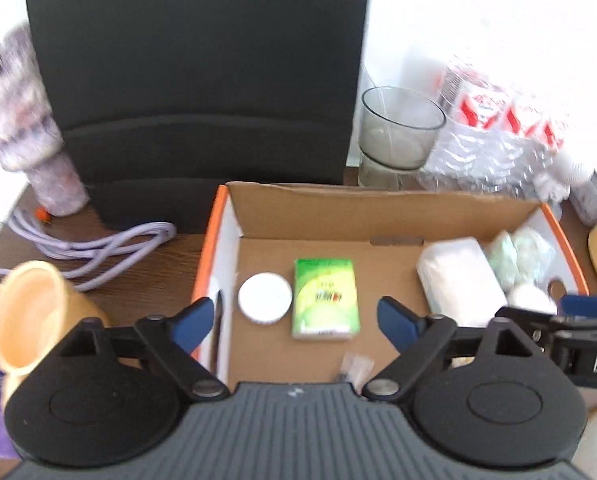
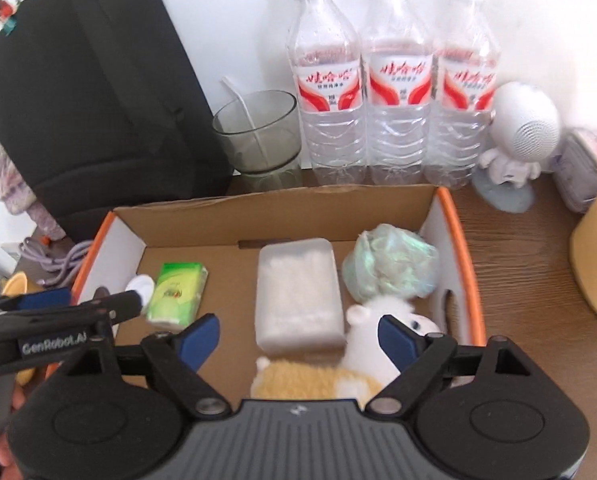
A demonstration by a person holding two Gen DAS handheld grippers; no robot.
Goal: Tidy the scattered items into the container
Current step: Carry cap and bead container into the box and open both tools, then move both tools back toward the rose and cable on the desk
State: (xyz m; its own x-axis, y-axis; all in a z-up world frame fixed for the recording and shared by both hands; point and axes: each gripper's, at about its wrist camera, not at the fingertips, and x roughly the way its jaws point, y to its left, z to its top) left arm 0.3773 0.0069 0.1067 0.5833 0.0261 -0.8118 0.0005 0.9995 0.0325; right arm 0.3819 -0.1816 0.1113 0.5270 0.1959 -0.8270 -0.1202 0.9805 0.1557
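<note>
Left wrist view, cardboard box (image 1: 378, 216) on worktop (image 1: 138, 292), green tissue pack (image 1: 325, 298) inside it, left tool (image 1: 294, 322) and right tool (image 2: 298, 338) both spread apart, empty, above it.

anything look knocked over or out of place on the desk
Yes: the yellow cup left of the cardboard box lies tipped on its side, mouth facing out. A purple cable sprawls loose beside it.

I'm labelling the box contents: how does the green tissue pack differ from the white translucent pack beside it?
The green tissue pack is printed bright green; the white translucent pack is plain and frosted. The green tissue pack looks clearly smaller and thinner than the white translucent pack. The green one lies left of the box's middle, the white one right of it. Both lie flat inside the cardboard box.
</note>
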